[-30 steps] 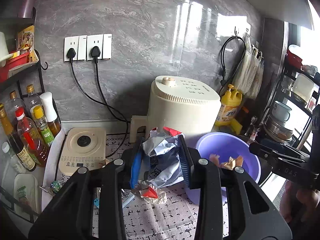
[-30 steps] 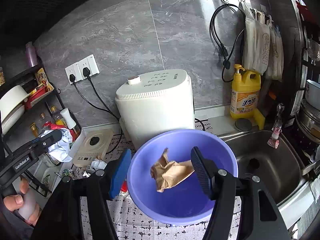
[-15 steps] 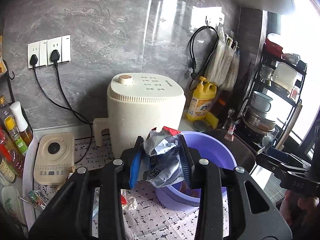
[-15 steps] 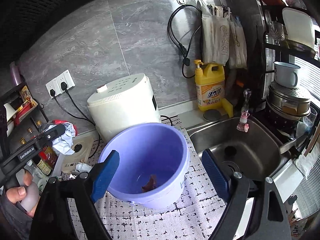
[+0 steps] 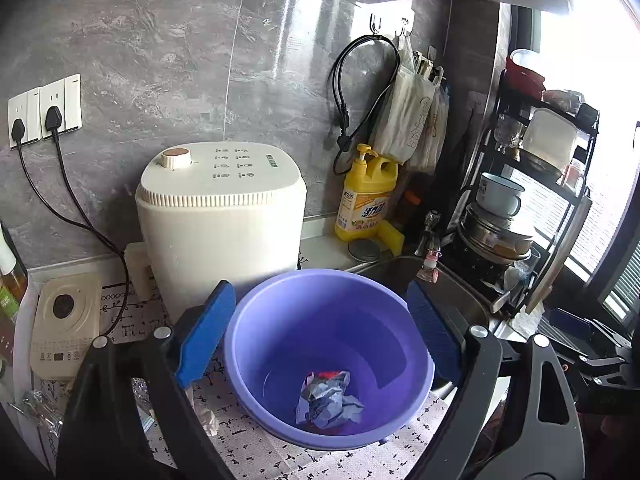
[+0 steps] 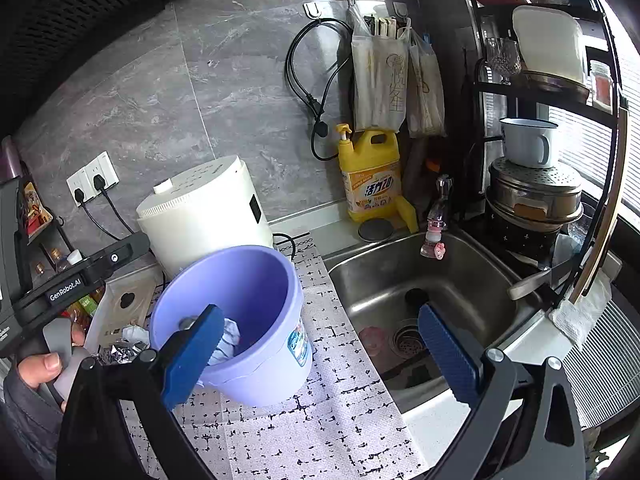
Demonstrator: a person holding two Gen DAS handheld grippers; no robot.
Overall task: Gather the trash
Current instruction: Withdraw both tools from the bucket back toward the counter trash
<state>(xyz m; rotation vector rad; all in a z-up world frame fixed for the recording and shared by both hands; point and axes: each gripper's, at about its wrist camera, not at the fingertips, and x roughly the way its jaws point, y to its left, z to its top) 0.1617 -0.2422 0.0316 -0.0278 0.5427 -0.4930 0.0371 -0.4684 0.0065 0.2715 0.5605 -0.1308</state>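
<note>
A purple plastic bucket [image 5: 280, 340] stands on the patterned mat. At its bottom lies a crumpled silver-blue wrapper [image 5: 328, 400]. My left gripper [image 5: 320, 288] hovers over the bucket's mouth; its jaws are opening wide and nothing is between the blue pads [image 5: 206, 334]. In the right wrist view the bucket [image 6: 272, 360] sits at lower left with the wrapper [image 6: 230, 338] showing inside. My right gripper [image 6: 320, 312] hangs over the mat between bucket and sink, its jaws opening and empty.
A white round appliance [image 5: 220, 216] stands right behind the bucket, a small cream device [image 5: 66, 324] to its left. Loose wrappers [image 6: 124, 344] lie left of the bucket. The steel sink [image 6: 460, 280], a yellow detergent bottle [image 6: 372, 176] and a loaded rack [image 6: 536, 200] are on the right.
My left gripper swung right over the bucket and opened, and the silver-blue wrapper dropped inside. The right gripper let go of brown paper over the bucket, widened and shifted toward the sink.
</note>
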